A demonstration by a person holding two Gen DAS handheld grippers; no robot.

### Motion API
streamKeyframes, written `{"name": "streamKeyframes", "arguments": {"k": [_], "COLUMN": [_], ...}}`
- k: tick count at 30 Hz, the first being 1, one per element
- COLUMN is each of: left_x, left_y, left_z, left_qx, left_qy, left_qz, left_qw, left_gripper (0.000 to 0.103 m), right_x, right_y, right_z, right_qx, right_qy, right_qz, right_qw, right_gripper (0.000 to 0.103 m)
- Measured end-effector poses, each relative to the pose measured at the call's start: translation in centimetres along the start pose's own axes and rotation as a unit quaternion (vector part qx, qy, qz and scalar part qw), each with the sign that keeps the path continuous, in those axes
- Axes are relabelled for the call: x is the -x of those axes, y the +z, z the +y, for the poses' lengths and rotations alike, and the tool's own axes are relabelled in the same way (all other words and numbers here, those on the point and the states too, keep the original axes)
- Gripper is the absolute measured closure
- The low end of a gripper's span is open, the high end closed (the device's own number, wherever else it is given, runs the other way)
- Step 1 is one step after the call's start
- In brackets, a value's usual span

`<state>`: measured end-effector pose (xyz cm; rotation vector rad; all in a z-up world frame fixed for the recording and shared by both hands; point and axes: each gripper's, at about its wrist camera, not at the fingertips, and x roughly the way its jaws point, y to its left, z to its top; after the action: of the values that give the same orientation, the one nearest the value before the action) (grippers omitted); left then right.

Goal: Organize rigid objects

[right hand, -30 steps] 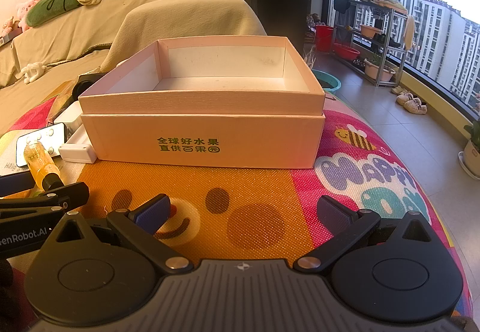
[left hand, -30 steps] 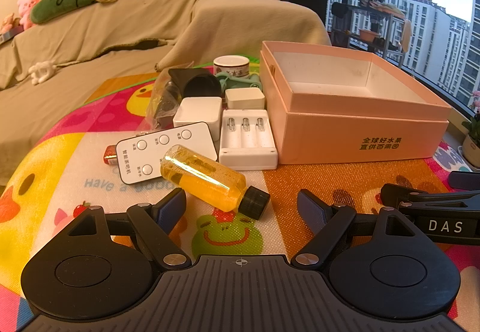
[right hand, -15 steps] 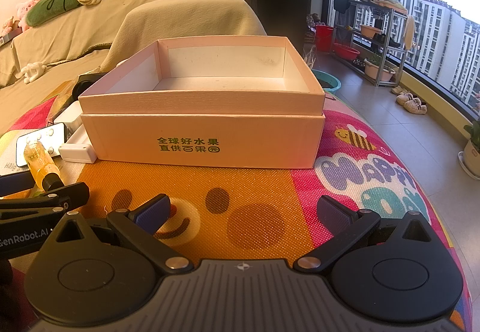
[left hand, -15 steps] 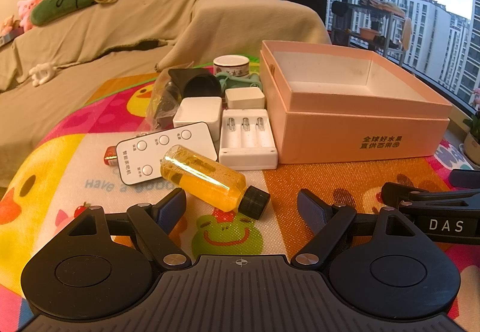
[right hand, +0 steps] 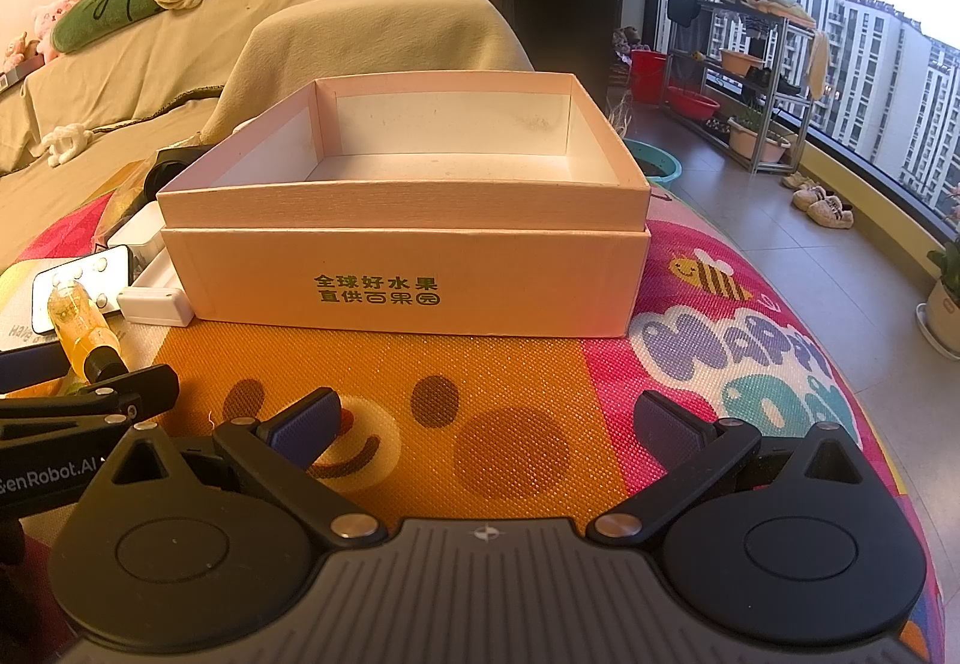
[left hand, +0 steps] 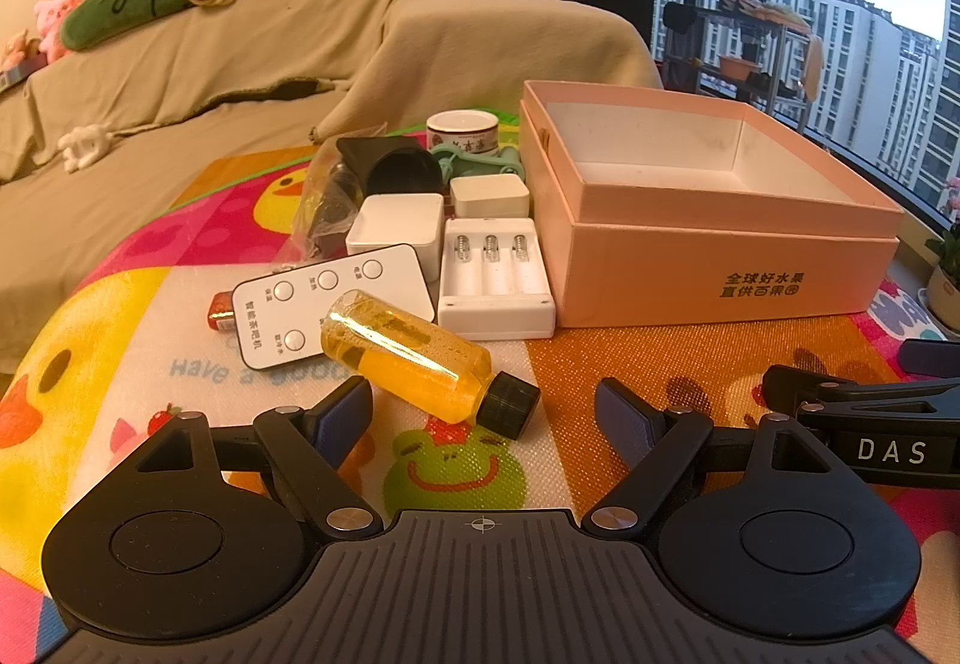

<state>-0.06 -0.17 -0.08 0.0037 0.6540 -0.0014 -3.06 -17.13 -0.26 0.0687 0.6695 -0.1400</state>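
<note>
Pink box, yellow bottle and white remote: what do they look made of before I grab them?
Pink box: looks like matte cardboard, with thin straight walls, a paper-white lining and printed green characters.
Yellow bottle: clear glossy plastic or glass, hard to tell which; a bright highlight runs along it, and its black cap looks like ribbed plastic.
White remote: smooth hard plastic by the look, with round buttons.

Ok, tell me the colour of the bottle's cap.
Black; the bottle cap shows best in the left wrist view.
</note>
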Motion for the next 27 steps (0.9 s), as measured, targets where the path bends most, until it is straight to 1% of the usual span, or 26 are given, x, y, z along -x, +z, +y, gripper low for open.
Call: {"name": "streamKeyframes", "arguments": {"k": [14, 17, 20, 22, 25, 27], "left_x": [0.1, 0.7, 2.1, 3.3, 4.5, 4.2], "left_y": [0.1, -0.1, -0.8, -1.2, -0.3, 1.2], "left_z": [0.2, 0.7, 1.5, 2.5, 4.8, 6.5], "left_qx": [0.005, 0.005, -0.027, -0.053, -0.057, -0.05], "left_qy": [-0.005, -0.023, -0.065, -0.082, -0.082, -0.077], "left_qz": [-0.001, 0.0, -0.004, -0.019, -0.04, -0.048], "left_qw": [1.0, 0.9997, 0.9975, 0.9951, 0.9942, 0.9946], "left_gripper": [0.018, 0.018, 0.02, 0.02, 0.02, 0.02], "right_x": [0.0, 0.0, -0.3, -0.1, 0.2, 0.1], "right_y": [0.0, 0.1, 0.7, 0.7, 0.7, 0.8], "right_z": [-0.1, -0.3, -0.7, -1.3, -1.2, -1.1], "right_qx": [-0.002, 0.002, 0.033, 0.043, 0.049, 0.047], "right_qy": [0.002, 0.01, 0.046, 0.056, 0.059, 0.056], "right_qz": [0.0, 0.004, 0.026, 0.033, 0.038, 0.04], "right_qw": [1.0, 1.0, 0.998, 0.997, 0.996, 0.996], "right_gripper": [0.0, 0.0, 0.0, 0.0, 0.0, 0.0]}}
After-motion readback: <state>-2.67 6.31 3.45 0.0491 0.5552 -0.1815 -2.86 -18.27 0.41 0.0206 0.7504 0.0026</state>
